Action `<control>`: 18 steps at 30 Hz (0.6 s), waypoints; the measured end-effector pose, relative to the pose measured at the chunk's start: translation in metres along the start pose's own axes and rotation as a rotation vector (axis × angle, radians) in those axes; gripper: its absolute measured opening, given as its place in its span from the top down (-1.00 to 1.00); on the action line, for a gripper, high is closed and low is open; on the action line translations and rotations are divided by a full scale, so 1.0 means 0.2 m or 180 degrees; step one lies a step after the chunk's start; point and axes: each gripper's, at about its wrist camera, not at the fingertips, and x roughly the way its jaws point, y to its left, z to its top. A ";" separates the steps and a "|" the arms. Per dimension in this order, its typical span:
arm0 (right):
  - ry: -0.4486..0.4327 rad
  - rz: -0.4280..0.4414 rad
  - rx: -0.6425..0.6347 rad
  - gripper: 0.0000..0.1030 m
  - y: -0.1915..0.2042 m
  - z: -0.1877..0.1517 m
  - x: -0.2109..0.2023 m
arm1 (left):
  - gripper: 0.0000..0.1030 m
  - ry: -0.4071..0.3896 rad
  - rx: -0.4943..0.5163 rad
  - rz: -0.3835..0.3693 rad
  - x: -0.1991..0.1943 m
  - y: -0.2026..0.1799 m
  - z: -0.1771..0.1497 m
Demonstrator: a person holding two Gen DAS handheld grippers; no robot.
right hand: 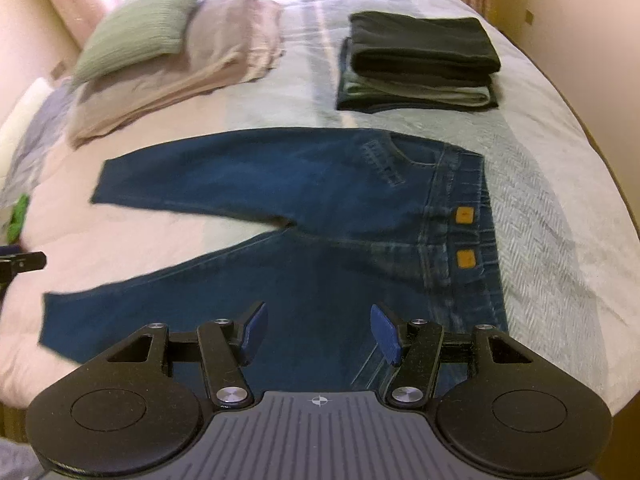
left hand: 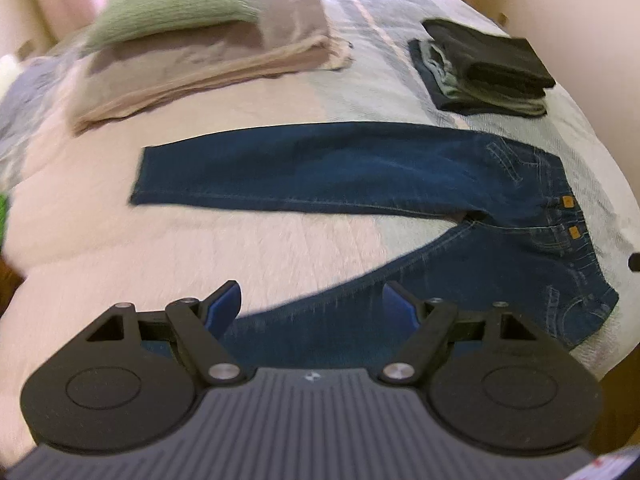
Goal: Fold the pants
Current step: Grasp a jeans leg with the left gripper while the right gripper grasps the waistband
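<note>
Two grippers hang over a bed [left hand: 120,248], each with its blue fingers spread and nothing between them. In the left wrist view, the left gripper [left hand: 312,308] sits above the near leg of the jeans [left hand: 340,168]; its fingers [left hand: 224,308] stand wide apart, and whether they touch the cloth below cannot be told. The jeans lie flat and unfolded on the bedspread, legs parted in a V toward the left, waistband toward the right, two yellow tags [left hand: 566,202] at the waist. Behind them to the left rests a green pillow [left hand: 180,0] on folded beige bedding [left hand: 208,64]; to the right a stack of folded dark clothes [left hand: 488,72]. In the right wrist view, the right gripper [right hand: 318,334] hovers over the seat of the jeans near the waistband, its fingers [right hand: 386,336] likewise apart and holding nothing. A black tip of the left gripper shows at that view's left edge.
</note>
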 end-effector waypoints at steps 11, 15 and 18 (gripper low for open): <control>-0.0059 0.0328 -0.0284 -0.06 -0.16 0.44 0.69 | -0.31 -0.0232 0.0883 -0.0677 0.88 0.01 0.53; -0.0145 0.0438 -0.0695 -0.06 -0.21 0.71 0.94 | -0.29 -0.0381 0.1465 -0.0942 1.19 -0.01 0.76; -0.0200 0.0469 -0.0970 -0.06 -0.25 0.88 1.12 | -0.27 -0.0393 0.1719 -0.1055 1.39 -0.03 0.92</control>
